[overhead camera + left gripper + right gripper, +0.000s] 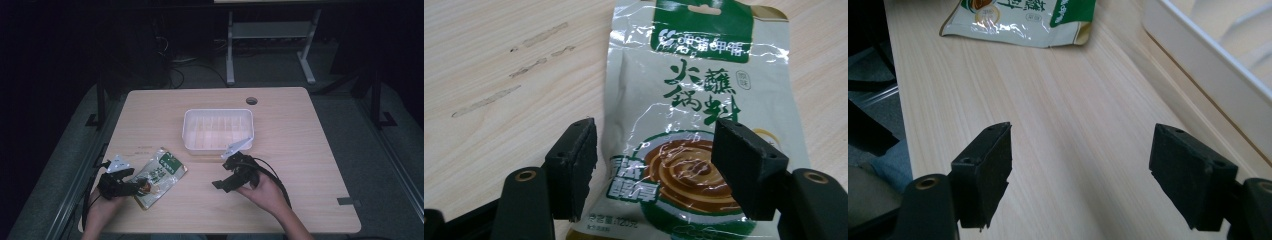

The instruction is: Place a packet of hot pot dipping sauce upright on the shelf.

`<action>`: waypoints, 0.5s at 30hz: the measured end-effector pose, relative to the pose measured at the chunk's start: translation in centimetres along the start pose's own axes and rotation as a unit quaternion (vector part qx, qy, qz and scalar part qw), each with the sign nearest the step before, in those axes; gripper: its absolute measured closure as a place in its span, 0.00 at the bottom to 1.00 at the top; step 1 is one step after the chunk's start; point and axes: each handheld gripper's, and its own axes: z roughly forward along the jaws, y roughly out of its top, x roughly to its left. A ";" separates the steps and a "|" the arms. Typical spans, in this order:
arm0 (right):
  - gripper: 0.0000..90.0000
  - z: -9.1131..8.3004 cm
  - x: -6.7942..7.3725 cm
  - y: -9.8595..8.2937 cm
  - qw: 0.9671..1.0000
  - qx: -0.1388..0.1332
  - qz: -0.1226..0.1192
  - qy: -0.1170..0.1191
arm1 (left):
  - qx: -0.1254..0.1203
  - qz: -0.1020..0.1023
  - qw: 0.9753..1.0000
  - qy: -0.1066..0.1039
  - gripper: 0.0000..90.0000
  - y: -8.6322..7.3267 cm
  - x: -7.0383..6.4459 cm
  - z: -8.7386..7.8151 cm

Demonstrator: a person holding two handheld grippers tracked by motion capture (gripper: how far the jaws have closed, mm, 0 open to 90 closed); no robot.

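Note:
A green and cream sauce packet (pixel 159 176) lies flat at the front left of the table. My left gripper (pixel 134 186) stands open at the packet's near end, and in the left gripper view the packet (pixel 696 100) lies under and between the jaws of that gripper (pixel 659 165). My right gripper (pixel 226 180) is open over bare wood at the front middle, nothing between its jaws. The right gripper view has that gripper (pixel 1083 175) pointing toward the packet (pixel 1020 17) farther off.
An empty white plastic tub (pixel 218 130) sits at the table's middle, its wall (pixel 1208 60) close on the right in the right gripper view. A round cable hole (pixel 251 100) lies near the far edge. Table legs and cables stand beyond.

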 end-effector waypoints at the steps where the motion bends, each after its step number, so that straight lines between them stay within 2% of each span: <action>1: 0.27 0.5 -0.2 0.7 1.000 0.003 -0.001 0.005 | 0.000 -0.001 1.000 -0.001 0.39 0.0 0.1 0.0; 15: 0.27 3.3 0.1 4.8 0.999 0.024 -0.020 0.008 | 0.012 0.000 1.000 -0.011 0.45 0.1 0.7 0.8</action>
